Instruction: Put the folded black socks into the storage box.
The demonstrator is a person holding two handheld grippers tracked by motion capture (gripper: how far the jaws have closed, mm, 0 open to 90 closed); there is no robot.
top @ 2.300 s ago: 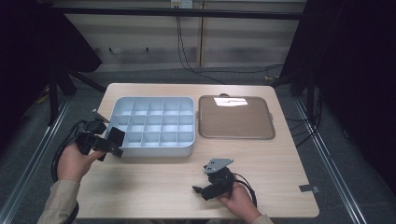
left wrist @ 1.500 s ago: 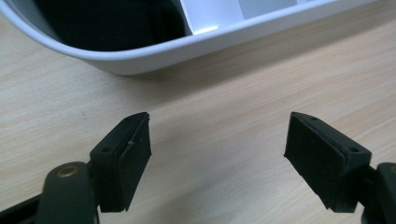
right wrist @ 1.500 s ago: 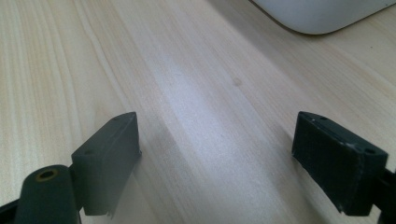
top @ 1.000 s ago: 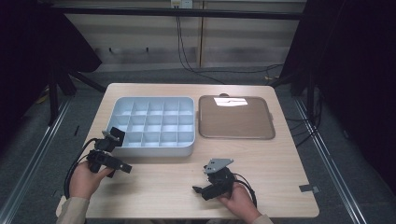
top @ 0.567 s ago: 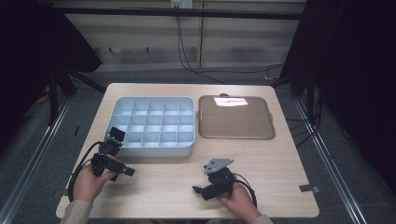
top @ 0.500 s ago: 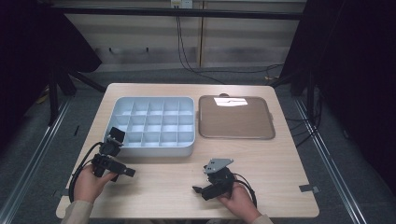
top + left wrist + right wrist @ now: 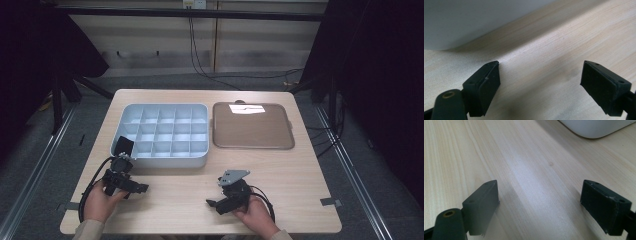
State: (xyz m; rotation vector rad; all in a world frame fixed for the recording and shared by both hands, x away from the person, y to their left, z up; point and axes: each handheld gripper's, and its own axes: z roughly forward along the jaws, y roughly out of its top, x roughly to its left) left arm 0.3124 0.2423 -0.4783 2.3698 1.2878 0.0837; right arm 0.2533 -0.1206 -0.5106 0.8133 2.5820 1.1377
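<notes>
Both tools rest low on the near table (image 7: pixel 180 200), the right tool (image 7: pixel 215 204) and left tool (image 7: pixel 141 189) spread and empty. Beyond, the compartment tray (image 7: pixel 161 161) sits empty left of the brown tray (image 7: pixel 252 145); work appears unstarted, reaching forward likely next.

Compartment tray (image 7: pixel 165 136): pale blue-grey plastic, rectangular with rounded corners, a grid of small square cells, four rows by five columns. Cells look empty. Sits flat and upright on the left-centre of the wooden table, long side running left-right. Just beside its right edge, not quite touching, lies the brown flat tray (image 7: pixel 252 126): rounded rectangle with a low raised rim, nothing on it but a bright light reflection near its far edge. The compartment tray's smooth outer wall (image 7: pixel 474 20) also fills the top left of the left gripper view.
</notes>
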